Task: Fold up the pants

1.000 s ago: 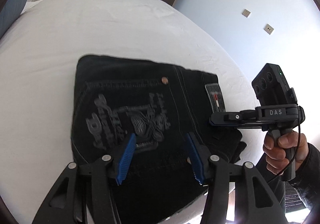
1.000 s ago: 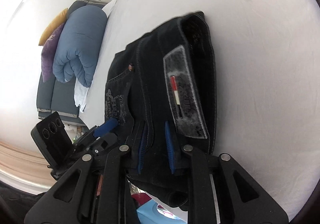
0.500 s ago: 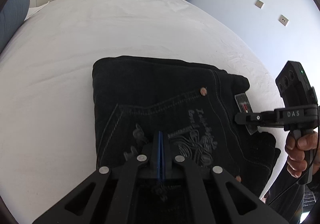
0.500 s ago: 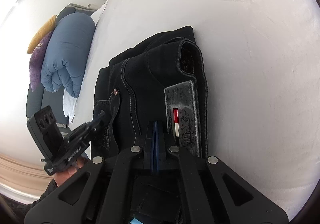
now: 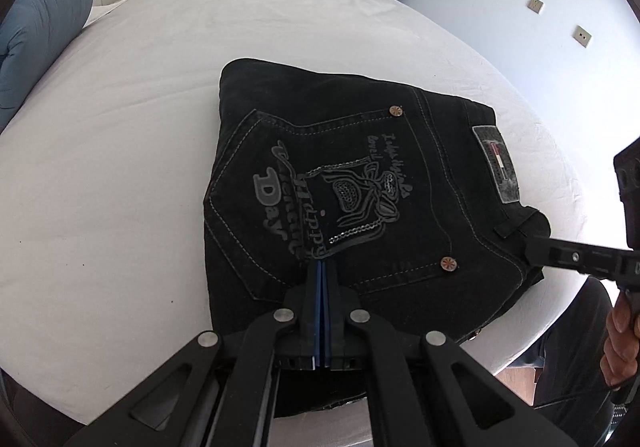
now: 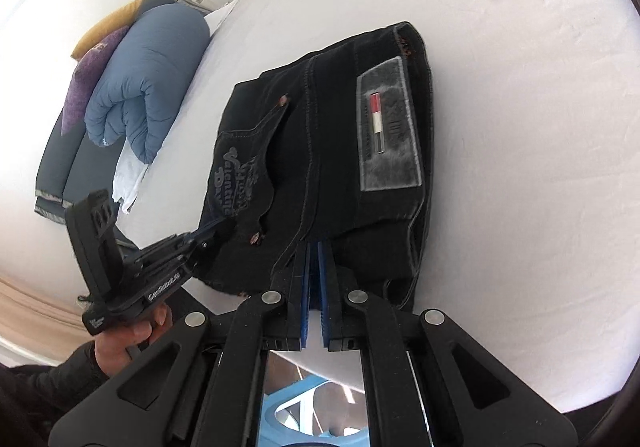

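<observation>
Black folded pants [image 5: 360, 167] lie on the white bed [image 5: 120, 167], back pocket print up and grey label patch [image 5: 496, 163] at the right. My left gripper [image 5: 322, 261] is shut, pads together with nothing between them, its tip resting on the pocket near the front edge. The right gripper [image 5: 528, 243] comes in from the right and touches the waistband corner. In the right wrist view the pants [image 6: 320, 147] lie ahead of my right gripper [image 6: 314, 245]. Its jaws are opening by a sliver, with no cloth seen between the pads. The left gripper [image 6: 218, 227] touches the pocket side.
A rolled blue duvet [image 6: 148, 75] and purple and yellow cushions lie at the head of the bed [image 6: 520, 167]. A hand [image 6: 132, 331] holds the left gripper's handle. Wardrobe doors and a room door stand beyond the bed. The bed's near edge runs just under both grippers.
The left gripper went from wide open to shut. The right one let go of the waistband and closed. Both drew back a little, and the pants now lie flat.
</observation>
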The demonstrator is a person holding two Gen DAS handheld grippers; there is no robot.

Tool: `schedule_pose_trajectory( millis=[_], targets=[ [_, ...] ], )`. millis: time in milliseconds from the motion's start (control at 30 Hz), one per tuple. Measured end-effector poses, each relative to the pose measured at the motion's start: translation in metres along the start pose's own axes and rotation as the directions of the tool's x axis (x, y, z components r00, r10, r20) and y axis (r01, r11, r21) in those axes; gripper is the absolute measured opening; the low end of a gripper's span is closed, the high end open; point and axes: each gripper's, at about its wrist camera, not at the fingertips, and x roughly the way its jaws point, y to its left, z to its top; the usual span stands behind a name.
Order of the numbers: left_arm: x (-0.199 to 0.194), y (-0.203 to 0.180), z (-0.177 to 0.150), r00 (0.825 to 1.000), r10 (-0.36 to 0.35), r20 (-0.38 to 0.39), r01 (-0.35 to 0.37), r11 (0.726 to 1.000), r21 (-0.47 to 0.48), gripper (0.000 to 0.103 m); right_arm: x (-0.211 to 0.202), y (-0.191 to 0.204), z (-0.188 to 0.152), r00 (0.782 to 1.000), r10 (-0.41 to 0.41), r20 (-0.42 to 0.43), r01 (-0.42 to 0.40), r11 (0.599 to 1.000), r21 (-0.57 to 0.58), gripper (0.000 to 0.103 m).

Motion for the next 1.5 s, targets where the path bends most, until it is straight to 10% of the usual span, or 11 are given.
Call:
schedule_pose_trajectory(
  millis=[367,433,500,533,567,667,867,1133,1333,1400,1500],
  targets=[
    [0.005,-0.006,0.002,1.000,0.021,-0.018,-0.021,1.000,0.015,0.000,0.001,-0.003,-0.020,0.999,0.046,-0.024,-0.045,0.998,0.032,0.007],
    [0.003,-0.005,0.003,1.000,0.022,-0.021,-0.022,1.000,0.011,0.000,-0.015,0.003,-0.014,0.998,0.061,0.015,-0.061,0.998,0.014,0.024],
    [0.001,-0.004,0.005,0.999,0.021,-0.024,-0.021,1.000,0.004,0.001,-0.034,0.001,-0.006,0.995,0.077,0.069,-0.079,0.997,0.023,0.090],
    [-0.001,-0.003,0.006,0.999,0.019,-0.026,-0.019,1.000,0.002,0.005,-0.047,-0.005,-0.002,0.991,0.080,0.109,-0.085,0.996,0.039,0.097],
    [-0.005,-0.003,0.007,1.000,0.013,-0.024,-0.013,1.000,-0.003,0.010,-0.058,-0.010,0.002,0.984,0.072,0.163,-0.083,0.995,0.061,0.097],
    [-0.016,-0.005,0.018,1.000,-0.023,0.011,0.023,0.999,-0.031,0.068,-0.070,-0.028,0.018,0.981,0.063,0.184,-0.084,0.991,0.107,0.097],
    [-0.039,0.029,0.034,0.997,-0.016,0.074,0.023,0.994,-0.105,0.089,-0.048,-0.059,0.046,0.996,0.047,0.071,-0.059,0.982,0.181,0.095],
    [0.022,0.082,0.055,0.983,-0.138,-0.124,0.111,0.972,-0.207,0.084,0.010,-0.072,0.070,0.997,0.073,-0.018,-0.067,0.971,0.227,0.089],
    [0.051,0.067,0.069,0.960,-0.177,-0.217,0.142,0.976,-0.167,0.082,0.043,-0.059,0.085,0.993,0.070,-0.093,-0.051,0.980,0.191,0.062],
    [0.055,0.061,0.075,0.953,-0.201,-0.228,0.168,0.974,-0.154,0.060,0.049,-0.057,0.087,0.994,0.050,-0.099,-0.030,0.979,0.201,0.035],
    [0.060,0.052,0.082,0.945,-0.200,-0.258,0.170,0.976,-0.135,0.047,0.052,-0.054,0.088,0.995,0.025,-0.100,-0.006,0.984,0.181,0.027]
  ],
)
